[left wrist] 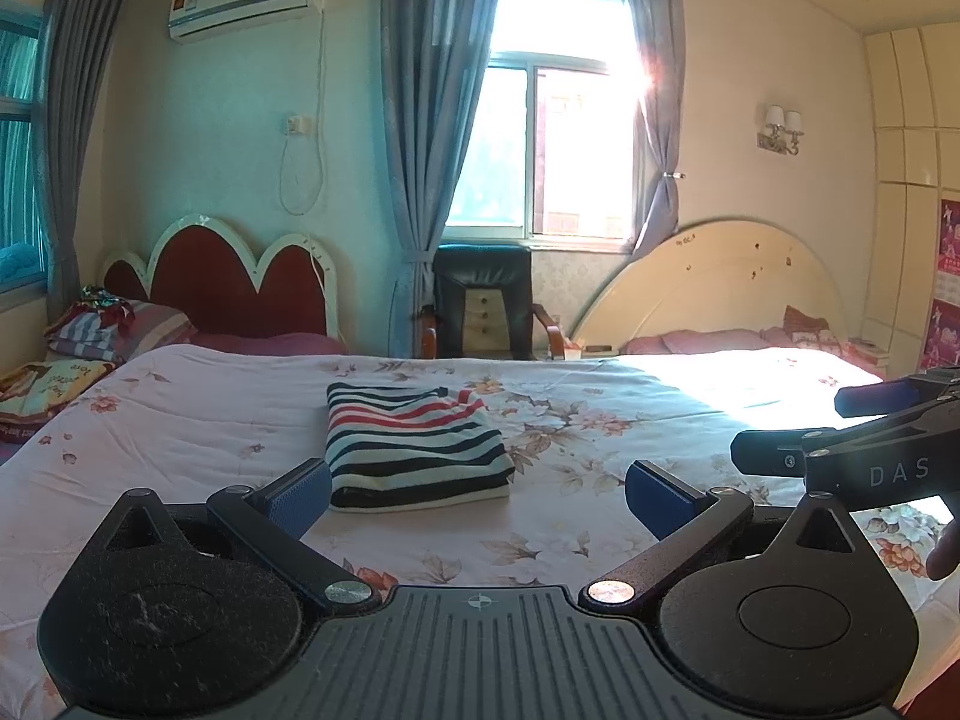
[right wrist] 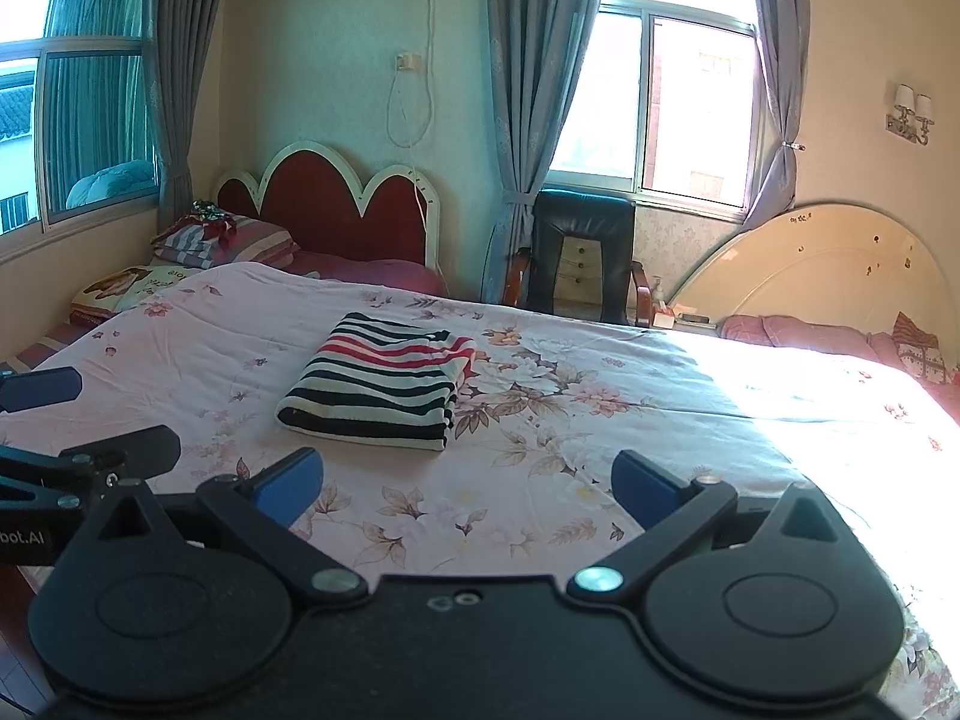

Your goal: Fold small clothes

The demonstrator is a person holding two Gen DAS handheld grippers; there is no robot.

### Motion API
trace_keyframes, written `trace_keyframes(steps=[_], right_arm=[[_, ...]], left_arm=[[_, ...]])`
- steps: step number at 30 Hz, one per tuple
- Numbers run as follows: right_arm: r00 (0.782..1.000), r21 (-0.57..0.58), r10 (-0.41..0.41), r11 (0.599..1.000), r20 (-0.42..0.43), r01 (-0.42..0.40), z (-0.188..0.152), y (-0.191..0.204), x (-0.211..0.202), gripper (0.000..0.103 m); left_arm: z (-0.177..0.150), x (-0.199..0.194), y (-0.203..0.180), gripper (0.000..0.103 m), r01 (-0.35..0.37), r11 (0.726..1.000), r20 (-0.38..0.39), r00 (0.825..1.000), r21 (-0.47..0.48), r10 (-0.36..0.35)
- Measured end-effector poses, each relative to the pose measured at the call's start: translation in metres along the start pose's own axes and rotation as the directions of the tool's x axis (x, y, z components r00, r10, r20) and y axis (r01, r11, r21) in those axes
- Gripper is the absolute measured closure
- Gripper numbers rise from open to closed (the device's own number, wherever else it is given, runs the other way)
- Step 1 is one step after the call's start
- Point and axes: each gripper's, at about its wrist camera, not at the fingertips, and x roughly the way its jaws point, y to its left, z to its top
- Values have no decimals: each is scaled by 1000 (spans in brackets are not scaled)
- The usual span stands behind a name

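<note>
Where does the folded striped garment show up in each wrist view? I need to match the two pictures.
Left wrist view: the folded striped garment lies centre frame on the floral bedspread, just beyond the open left gripper.
Right wrist view: the garment lies left of centre, farther ahead of the open right gripper.
Shared landmark: the black armchair under the window.

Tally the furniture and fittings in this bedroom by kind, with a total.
Headboards: 2, red and cream
Armchair: 1
Air conditioner: 1
Wall lamp: 1
Folded striped garment: 1
Grippers: 2, left and right, both open and empty
Total: 8
</note>
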Motion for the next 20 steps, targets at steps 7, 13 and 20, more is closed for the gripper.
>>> trace_keyframes(steps=[7,13,20], right_arm=[[1000,0,-2,1000,0,2,-1,-1,1,1],[1000,-3,-4,1000,0,4,-2,0,3,1],[1000,-5,-5,1000,-4,5,-3,0,5,1]], left_arm=[[0,1,0,0,-2,1000,1,1000,-4,2],[-1,2,1,0,8,1000,10,1000,8,-8],[-2,1,3,0,21,1000,16,1000,4,-21]])
